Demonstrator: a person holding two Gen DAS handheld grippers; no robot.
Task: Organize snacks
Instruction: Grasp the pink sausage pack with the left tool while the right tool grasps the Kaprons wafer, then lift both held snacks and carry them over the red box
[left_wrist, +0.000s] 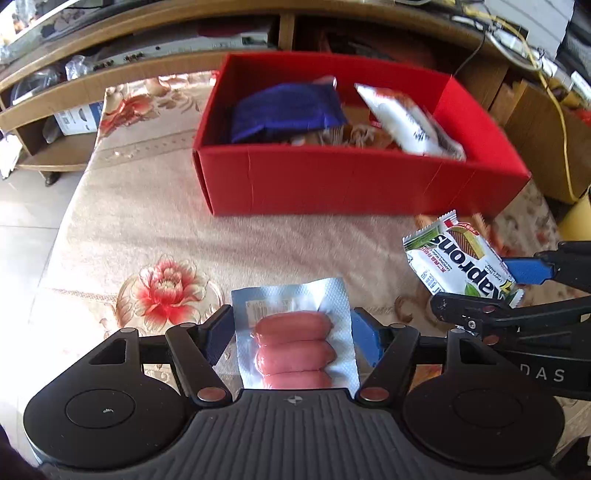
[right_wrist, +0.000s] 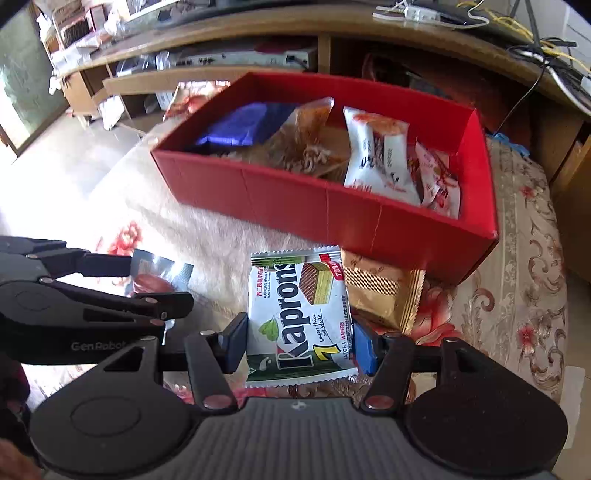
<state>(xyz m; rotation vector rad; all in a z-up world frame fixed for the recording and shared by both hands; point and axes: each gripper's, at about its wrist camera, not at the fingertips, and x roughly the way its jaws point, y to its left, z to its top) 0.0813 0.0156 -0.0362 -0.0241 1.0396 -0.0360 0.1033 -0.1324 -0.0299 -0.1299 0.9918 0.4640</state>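
Right gripper (right_wrist: 297, 341) is clamped on a Kaprons matcha wafers pack (right_wrist: 299, 317); left gripper (left_wrist: 293, 338) pinches an unlabeled sausage pack (left_wrist: 295, 339) between its pads.

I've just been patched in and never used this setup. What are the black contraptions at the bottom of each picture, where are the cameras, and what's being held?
Those are two hand-held grippers, each with a fisheye camera looking along its blue-padded fingers. In the left wrist view, the left gripper straddles a clear vacuum pack of pink sausages. In the right wrist view, the right gripper holds a white-and-green Kaprons wafer packet. Beyond stands a red cardboard box already holding snacks, on a floral cloth. A gold wrapper lies beside the box.
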